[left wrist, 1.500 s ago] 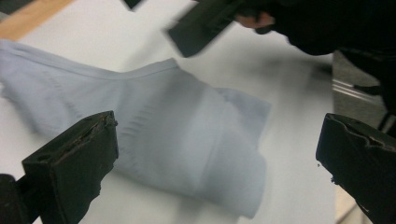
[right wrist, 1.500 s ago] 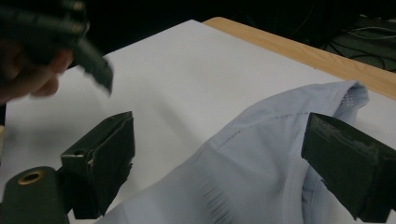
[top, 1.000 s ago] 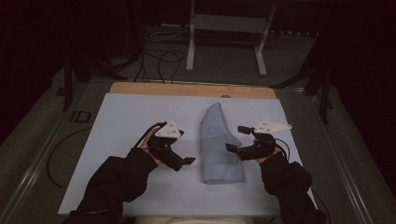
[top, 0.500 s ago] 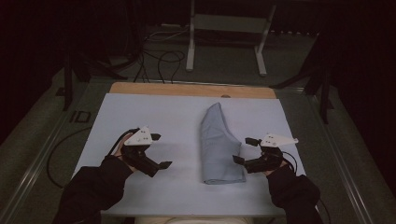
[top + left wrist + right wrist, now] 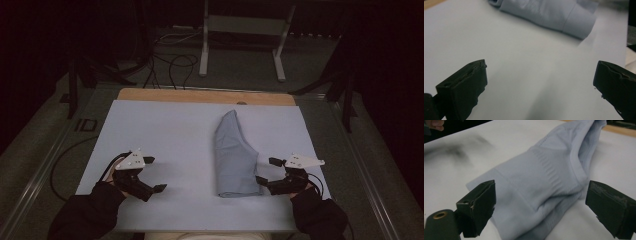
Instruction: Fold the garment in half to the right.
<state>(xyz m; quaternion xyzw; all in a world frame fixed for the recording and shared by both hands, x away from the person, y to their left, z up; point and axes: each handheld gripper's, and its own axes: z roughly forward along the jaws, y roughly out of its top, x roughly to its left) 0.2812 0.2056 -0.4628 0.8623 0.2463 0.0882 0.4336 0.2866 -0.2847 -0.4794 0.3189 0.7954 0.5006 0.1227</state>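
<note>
A folded light-blue garment [image 5: 232, 155] lies lengthwise on the pale table [image 5: 165, 130], right of centre, with its narrow end pointing away. My left gripper [image 5: 155, 174] is open near the front left, well apart from the cloth, and holds nothing. In the left gripper view its jaws [image 5: 539, 87] frame bare table, with the garment [image 5: 544, 12] farther off. My right gripper [image 5: 266, 170] is open just beside the garment's near right corner. In the right gripper view the wide jaws [image 5: 541, 210] stand on either side of the garment's ribbed folded end [image 5: 544, 182]; I cannot tell if they touch it.
A wooden strip [image 5: 205, 96] runs along the table's far edge. Beyond it on the dark floor are cables [image 5: 170, 55] and a metal stand [image 5: 240, 50]. A person's dark sleeves come in at the bottom corners.
Both grippers have drawn back toward the near edge. The left one moved left, away from the garment. The right one slid off the cloth to its near right corner.
</note>
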